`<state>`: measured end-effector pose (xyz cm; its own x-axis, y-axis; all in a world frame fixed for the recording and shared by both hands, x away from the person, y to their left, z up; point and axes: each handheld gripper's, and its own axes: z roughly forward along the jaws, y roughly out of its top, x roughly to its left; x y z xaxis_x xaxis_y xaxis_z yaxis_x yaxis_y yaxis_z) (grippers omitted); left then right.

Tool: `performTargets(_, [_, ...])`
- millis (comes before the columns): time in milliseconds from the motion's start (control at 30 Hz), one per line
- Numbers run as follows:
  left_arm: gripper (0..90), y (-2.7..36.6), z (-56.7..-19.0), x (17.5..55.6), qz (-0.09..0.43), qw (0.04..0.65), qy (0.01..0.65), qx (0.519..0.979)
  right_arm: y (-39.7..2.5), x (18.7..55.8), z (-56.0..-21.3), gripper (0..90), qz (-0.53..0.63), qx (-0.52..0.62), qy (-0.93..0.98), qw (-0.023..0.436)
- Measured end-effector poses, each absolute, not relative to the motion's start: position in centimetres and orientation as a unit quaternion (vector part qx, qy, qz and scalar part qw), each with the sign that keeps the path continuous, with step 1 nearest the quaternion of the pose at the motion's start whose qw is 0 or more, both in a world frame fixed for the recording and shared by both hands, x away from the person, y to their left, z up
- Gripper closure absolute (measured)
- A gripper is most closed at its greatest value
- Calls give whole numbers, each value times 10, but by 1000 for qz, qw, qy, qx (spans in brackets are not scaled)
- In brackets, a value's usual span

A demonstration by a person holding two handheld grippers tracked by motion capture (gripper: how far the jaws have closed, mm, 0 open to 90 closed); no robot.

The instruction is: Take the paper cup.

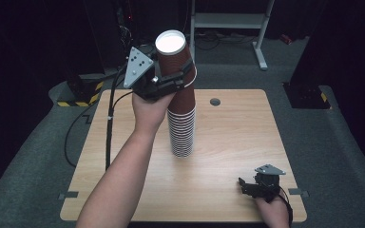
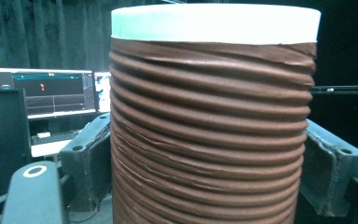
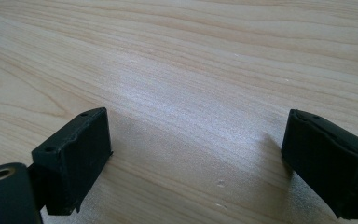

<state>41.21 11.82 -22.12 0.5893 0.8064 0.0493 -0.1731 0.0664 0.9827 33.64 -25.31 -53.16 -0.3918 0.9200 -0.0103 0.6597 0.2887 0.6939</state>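
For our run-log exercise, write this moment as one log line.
left gripper: shut on cup stack, top tilted left | right gripper: open, idle, low over table | stack base on table

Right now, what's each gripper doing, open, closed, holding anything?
Left gripper: closed on the stack of brown paper cups, near its top.
Right gripper: open, holding nothing, low over the table.

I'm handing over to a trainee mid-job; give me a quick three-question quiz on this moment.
1. True or false: the left gripper grips the stack of brown paper cups near its top.
2. Which gripper rests low at the wooden table's near right corner? A left, B right.
3. Fill in: the right gripper's jaws stand ____ with bare wood between them.

Key: 1 true; 2 B; 3 open.
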Motion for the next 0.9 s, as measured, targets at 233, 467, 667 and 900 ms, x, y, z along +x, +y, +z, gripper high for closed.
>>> performTargets(233, [179, 121, -221, 404, 364, 681, 270, 576, -253, 336, -532, 78, 310, 510, 774, 210])
performTargets(467, [179, 126, -221, 396, 362, 685, 267, 573, -253, 336, -532, 78, 310, 510, 774, 210])
performTargets(667, [179, 128, -218, 385, 358, 693, 261, 569, -253, 336, -532, 78, 310, 509, 775, 210])
performTargets(900, [179, 129, -221, 368, 357, 691, 256, 575, -253, 336, -532, 78, 310, 509, 775, 210])
